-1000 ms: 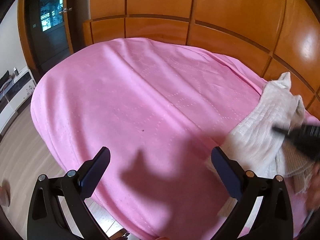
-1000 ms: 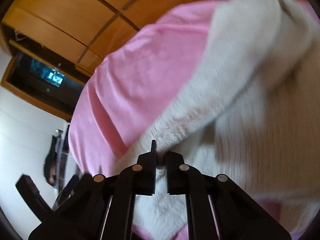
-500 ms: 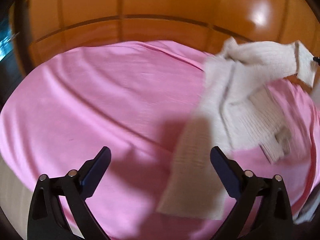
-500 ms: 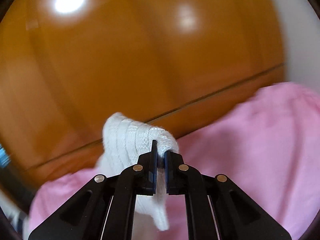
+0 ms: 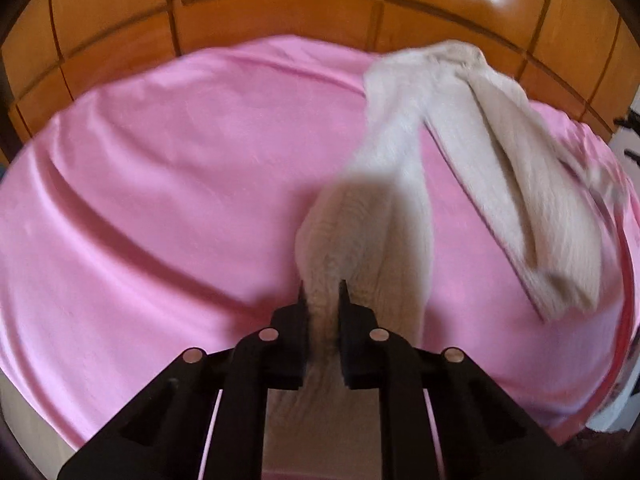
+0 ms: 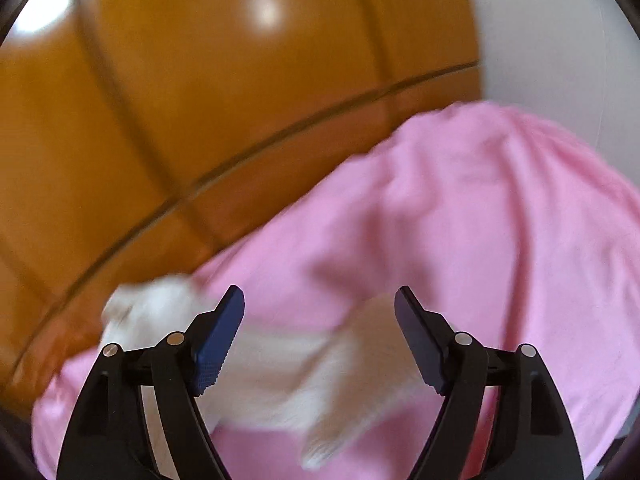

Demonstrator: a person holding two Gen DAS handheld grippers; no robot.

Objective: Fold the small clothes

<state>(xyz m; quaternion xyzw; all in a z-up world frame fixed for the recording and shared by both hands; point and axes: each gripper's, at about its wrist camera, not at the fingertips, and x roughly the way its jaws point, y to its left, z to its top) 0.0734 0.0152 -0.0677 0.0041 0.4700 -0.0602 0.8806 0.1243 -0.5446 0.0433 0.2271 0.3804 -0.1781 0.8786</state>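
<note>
Left gripper (image 5: 322, 292), seen through our left wrist view, is pinching a bunched fold of the cream knit garment (image 5: 404, 168); its jaws have just been closing and the pads are pressing on the fabric between them. We are seeing the garment running from the jaws at 6 o'clock up toward 1 o'clock, then doubling back down toward 4 o'clock as a long flat panel lying on the pink sheet (image 5: 160, 200). Wooden panelling (image 5: 280, 4) is filling the frame from 10 to 2 o'clock behind the bed. The picture is somewhat blurred.

Right gripper (image 6: 320, 300), in our right wrist view, is standing wide; its jaws have just been opening and the blue pads (image 6: 218, 344) are touching nothing. We are noting the garment (image 6: 280, 380) lying blurred on the pink sheet (image 6: 500, 240) below the fingers, stretching from 8 o'clock toward 5 o'clock. Panelling (image 6: 200, 100) is showing from 9 to 12 o'clock, a pale wall (image 6: 552, 40) at 1 o'clock.
</note>
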